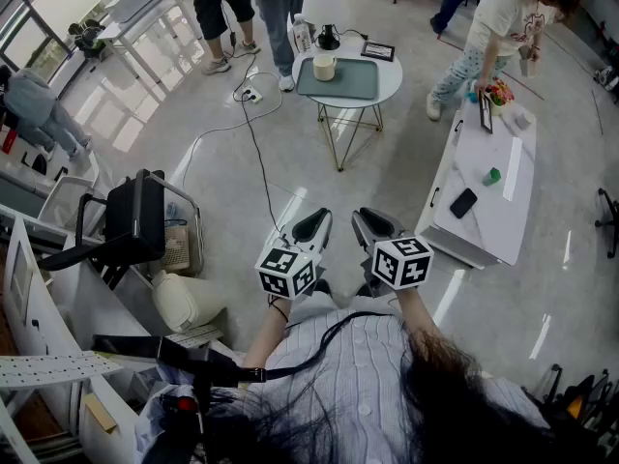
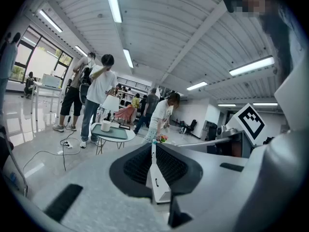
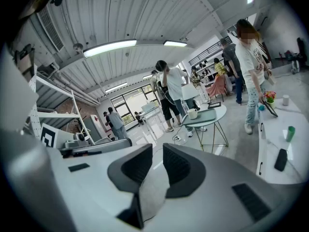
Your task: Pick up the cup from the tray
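Observation:
A white cup [image 1: 325, 67] stands on a grey-green tray [image 1: 353, 80] on a small round white table [image 1: 389, 75], far across the floor from me. My left gripper [image 1: 314, 228] and right gripper [image 1: 372, 225] are held side by side close to my body, pointing toward that table. The left gripper [image 2: 152, 156] is shut with nothing in it; past it I see the cup [image 2: 105, 125] and tray [image 2: 116, 135] at the left. The right gripper [image 3: 154, 151] shows a narrow gap between its jaws, empty, with the cup [image 3: 192, 113] and tray [image 3: 208, 116] beyond it.
A long white table [image 1: 503, 211] at the right carries a black phone [image 1: 463, 202] and flowers [image 1: 499, 93]; a person [image 1: 488, 37] stands beside it. A black chair [image 1: 135, 220] sits at the left. A cable [image 1: 253, 143] runs over the floor. People [image 1: 266, 8] stand behind the round table.

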A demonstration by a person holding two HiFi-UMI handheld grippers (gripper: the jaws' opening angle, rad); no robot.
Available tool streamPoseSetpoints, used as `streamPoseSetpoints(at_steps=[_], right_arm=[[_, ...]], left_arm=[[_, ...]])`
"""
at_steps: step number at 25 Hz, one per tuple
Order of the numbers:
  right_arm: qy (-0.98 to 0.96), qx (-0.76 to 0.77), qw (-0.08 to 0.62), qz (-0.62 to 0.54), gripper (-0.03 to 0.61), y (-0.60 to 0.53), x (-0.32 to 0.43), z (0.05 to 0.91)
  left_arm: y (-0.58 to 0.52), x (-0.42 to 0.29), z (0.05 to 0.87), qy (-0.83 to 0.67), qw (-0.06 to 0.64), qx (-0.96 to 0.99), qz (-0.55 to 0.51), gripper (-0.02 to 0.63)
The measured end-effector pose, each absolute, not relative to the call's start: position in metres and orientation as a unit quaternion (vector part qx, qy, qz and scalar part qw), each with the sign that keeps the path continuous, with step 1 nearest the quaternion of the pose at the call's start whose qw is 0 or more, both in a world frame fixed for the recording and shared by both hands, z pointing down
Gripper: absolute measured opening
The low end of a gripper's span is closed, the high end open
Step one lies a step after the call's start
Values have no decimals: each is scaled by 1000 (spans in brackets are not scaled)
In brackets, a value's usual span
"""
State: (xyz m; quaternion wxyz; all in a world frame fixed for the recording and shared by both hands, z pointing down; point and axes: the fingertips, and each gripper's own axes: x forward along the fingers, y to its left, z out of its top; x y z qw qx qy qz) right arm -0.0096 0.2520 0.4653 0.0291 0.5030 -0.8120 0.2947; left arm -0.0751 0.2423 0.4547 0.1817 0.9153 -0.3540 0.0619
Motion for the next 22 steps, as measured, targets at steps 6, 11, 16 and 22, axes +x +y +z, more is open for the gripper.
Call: streamPoseSetpoints(at_steps=[6, 11, 16, 22], right_arm=[[-815, 502, 31, 288, 83, 249, 4, 468], [-822, 493, 33, 284, 83, 251, 12, 470], [-834, 479, 27, 271, 83, 255, 20, 469], [-837, 474, 47, 269, 83, 256, 29, 480]], left_arm=[[242, -62, 458, -360, 176, 914, 60, 17], [244, -54, 463, -366, 180, 911, 59, 17], [243, -45, 465, -384, 176, 905, 54, 17], [243, -37, 473, -390, 187, 900, 55, 17]])
